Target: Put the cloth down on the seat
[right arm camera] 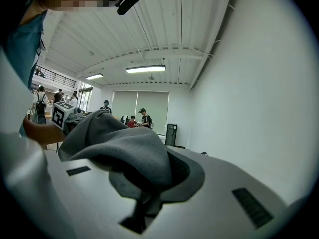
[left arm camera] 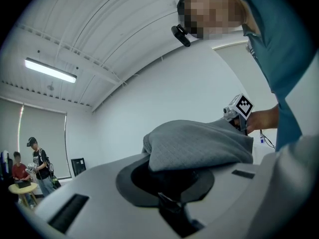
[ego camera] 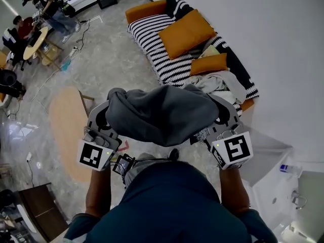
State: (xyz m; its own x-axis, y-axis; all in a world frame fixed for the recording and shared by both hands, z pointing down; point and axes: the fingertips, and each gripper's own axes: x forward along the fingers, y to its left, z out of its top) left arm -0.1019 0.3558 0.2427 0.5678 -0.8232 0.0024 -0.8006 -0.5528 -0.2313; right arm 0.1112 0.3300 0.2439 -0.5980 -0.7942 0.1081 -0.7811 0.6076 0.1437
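Observation:
A grey cloth (ego camera: 162, 113) hangs bunched between my two grippers, held up in front of the person's chest. My left gripper (ego camera: 112, 103) is shut on its left end, and the cloth (left arm camera: 199, 146) spills over the jaws and hides them. My right gripper (ego camera: 218, 105) is shut on the right end, where folds of the cloth (right arm camera: 119, 151) cover the jaw gap. The seat, a black-and-white striped sofa (ego camera: 164, 65), lies ahead on the floor side, beyond the cloth and well apart from it.
Two orange cushions (ego camera: 186, 32) (ego camera: 208, 64) and a pile of pale clothes (ego camera: 223, 82) lie on the sofa. A wooden table (ego camera: 68, 125) stands to the left. People (ego camera: 48, 6) sit and stand at the far left. A white wall (ego camera: 283, 59) runs along the right.

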